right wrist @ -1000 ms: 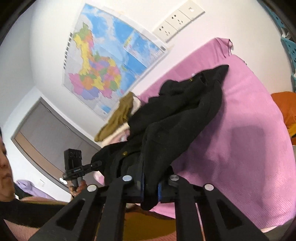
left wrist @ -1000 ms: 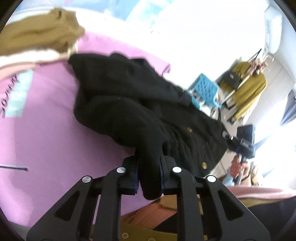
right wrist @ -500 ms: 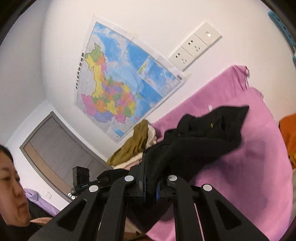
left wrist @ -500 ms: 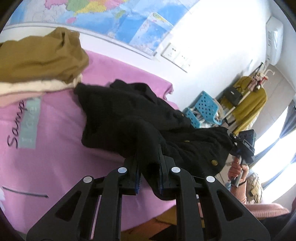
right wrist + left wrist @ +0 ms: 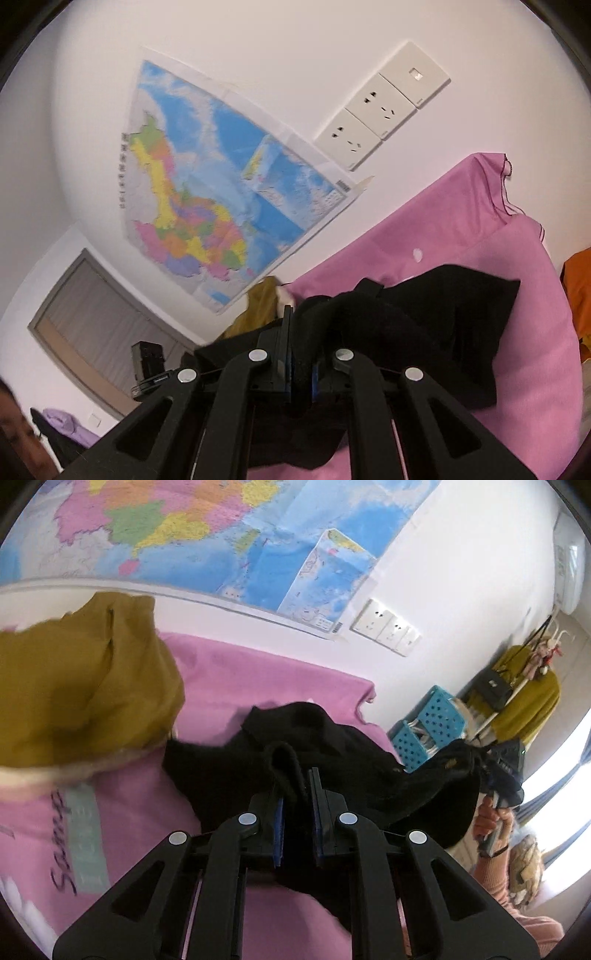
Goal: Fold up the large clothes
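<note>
A black buttoned garment (image 5: pixel 332 753) hangs lifted over the pink cloth-covered surface (image 5: pixel 236 679). My left gripper (image 5: pixel 296 775) is shut on a rolled edge of it, near the bottom middle of the left wrist view. In the right wrist view, my right gripper (image 5: pixel 300 325) is shut on another bunched edge of the same black garment (image 5: pixel 443 325), which trails to the right over the pink cloth (image 5: pixel 461 221). In the left wrist view the other gripper (image 5: pixel 498 771) shows at the right, holding the garment's far end.
A pile of folded clothes topped by a mustard garment (image 5: pixel 74 686) sits at the left on the pink cloth. Blue perforated baskets (image 5: pixel 428 723) and a rack with a yellow garment (image 5: pixel 528 698) stand at the right. A wall map (image 5: pixel 221 206) and sockets (image 5: pixel 376 118) lie behind.
Both grippers have risen with the black garment, lifting it off the pink cloth; the wall map has come further into both views and the mustard pile looms larger at left.
</note>
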